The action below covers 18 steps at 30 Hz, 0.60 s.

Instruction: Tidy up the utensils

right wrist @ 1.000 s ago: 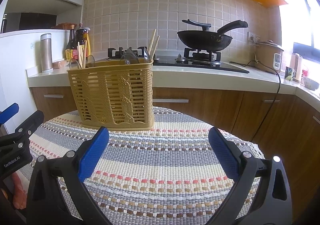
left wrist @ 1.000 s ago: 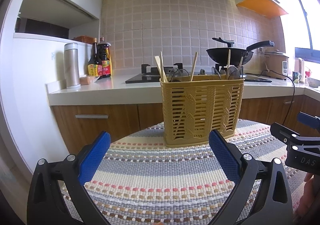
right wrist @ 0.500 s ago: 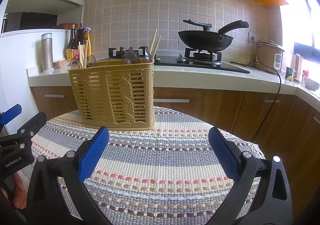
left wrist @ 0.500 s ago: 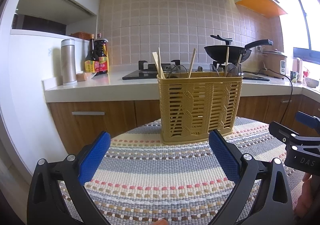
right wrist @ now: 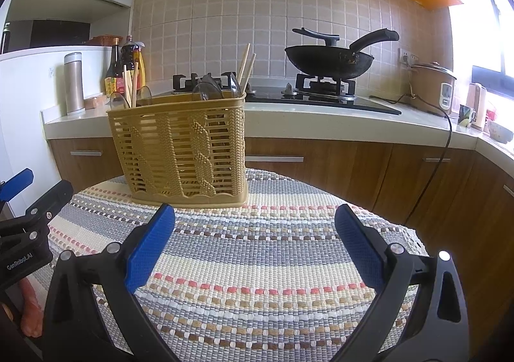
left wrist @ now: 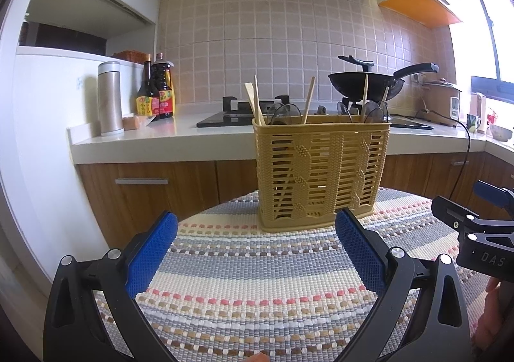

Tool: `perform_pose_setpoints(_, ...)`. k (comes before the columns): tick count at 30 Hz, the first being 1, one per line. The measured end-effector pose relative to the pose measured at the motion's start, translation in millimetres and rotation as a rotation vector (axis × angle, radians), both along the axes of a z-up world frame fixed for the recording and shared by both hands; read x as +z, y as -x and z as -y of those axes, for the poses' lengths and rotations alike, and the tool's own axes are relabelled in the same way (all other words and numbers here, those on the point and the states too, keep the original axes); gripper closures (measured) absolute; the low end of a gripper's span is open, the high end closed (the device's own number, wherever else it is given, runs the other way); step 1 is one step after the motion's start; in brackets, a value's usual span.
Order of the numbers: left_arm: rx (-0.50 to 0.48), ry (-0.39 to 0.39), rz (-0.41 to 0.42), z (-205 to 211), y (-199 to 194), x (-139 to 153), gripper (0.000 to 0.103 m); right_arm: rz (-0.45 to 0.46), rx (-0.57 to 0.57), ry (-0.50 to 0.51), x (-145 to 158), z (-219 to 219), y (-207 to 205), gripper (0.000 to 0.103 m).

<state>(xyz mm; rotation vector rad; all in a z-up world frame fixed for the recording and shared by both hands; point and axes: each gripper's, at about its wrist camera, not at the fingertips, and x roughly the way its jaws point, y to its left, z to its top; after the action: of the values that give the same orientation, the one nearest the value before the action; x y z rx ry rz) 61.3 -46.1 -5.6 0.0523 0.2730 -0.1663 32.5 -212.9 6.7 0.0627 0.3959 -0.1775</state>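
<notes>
Standing upright on the striped mat [left wrist: 257,285], the basket [left wrist: 321,175] is the reference here. Chopsticks [left wrist: 309,100] and clear spoons [left wrist: 284,113] stick up out of its top; which compartment each sits in, cannot tell

Left gripper [left wrist: 255,241] hovers over the mat on the near side of the basket, jaws wide apart, nothing between the blue pads [left wrist: 151,254]. Its right pad tip overlaps the basket's base in the left wrist view; contact not clear

Right gripper [right wrist: 255,239] also near side of the basket, offset to the basket's right, jaws wide apart and empty, well clear of the basket

Each gripper shows at the edge of the other's view, so they flank the basket's near side

Behind the basket: counter [left wrist: 160,138] with hob [right wrist: 321,100] and black wok [right wrist: 329,59]. Bottles [left wrist: 155,92] and a steel flask [left wrist: 110,98] behind the basket to its left, rice cooker [right wrist: 433,85] behind to its right
</notes>
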Motion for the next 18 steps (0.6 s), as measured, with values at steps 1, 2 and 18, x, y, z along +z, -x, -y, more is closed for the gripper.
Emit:
perform_pose_setpoints(1,0.000,0.000,-0.001,-0.1,0.0,0.0,0.008,-0.001,0.000,-0.002,0.0,0.2,-0.1,0.008)
perform_pose_setpoints(2,0.000,0.000,-0.001,-0.3,-0.2,0.1,0.008,-0.001,0.000,-0.002,-0.2,0.1,-0.2,0.008)
perform_pose_setpoints(18,0.002,0.001,-0.002,-0.5,-0.8,0.0,0.008,-0.003,0.003,0.004,-0.1,-2.2,-0.2,0.008)
